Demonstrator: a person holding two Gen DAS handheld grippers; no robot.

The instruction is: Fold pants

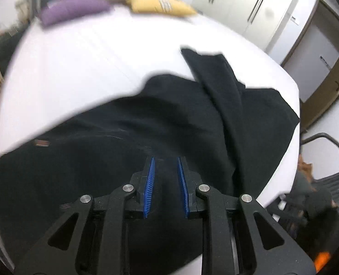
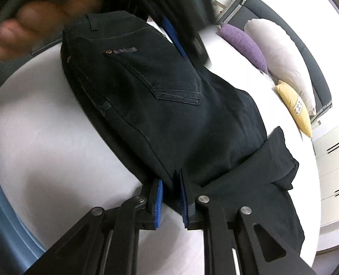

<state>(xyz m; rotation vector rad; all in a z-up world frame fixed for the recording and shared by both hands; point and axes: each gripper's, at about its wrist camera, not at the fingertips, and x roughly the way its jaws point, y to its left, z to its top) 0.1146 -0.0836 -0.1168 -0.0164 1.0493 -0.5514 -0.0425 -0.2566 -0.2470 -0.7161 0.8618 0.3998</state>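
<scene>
nearest in the left wrist view: left gripper (image 1: 166, 183) low over the dark pants (image 1: 128, 137), blue pads (image 1: 149, 183) apart with black cloth showing between them, so looks released, though whether any fabric is nipped at the tips cannot be told through the blur; pants spread across the white bed (image 1: 82, 64), one leg or folded strip (image 1: 215, 80) lying slanted over the rest toward the far edge; purple cushion (image 1: 71, 11) and yellow cushion (image 1: 160, 5) smeared at the head of the bed, wardrobe (image 1: 245, 4) behind; lower part of the garment cut off under the gripper frame, so waistband unseen here. nearest in the right wrist view: right gripper (image 2: 171, 197) clenched on a side edge of the pants (image 2: 146, 87), cloth pinched between the blue pads (image 2: 158, 204); seat with back pocket (image 2: 160, 78) facing up, legs apparently laid one on the other, a lower leg section (image 2: 261, 171) doubled across near the bed's (image 2: 43, 126) edge; judged roughly midway: lengthwise fold seemingly made, crosswise folding begun, final tidy stack not yet reached; blurred left gripper (image 2: 180, 36) beyond the waistband, state unreadable there; purple cushion (image 2: 245, 43), white pillow (image 2: 277, 50), yellow cushion (image 2: 295, 107) along the far side; upper left corner only a pinkish blur
</scene>
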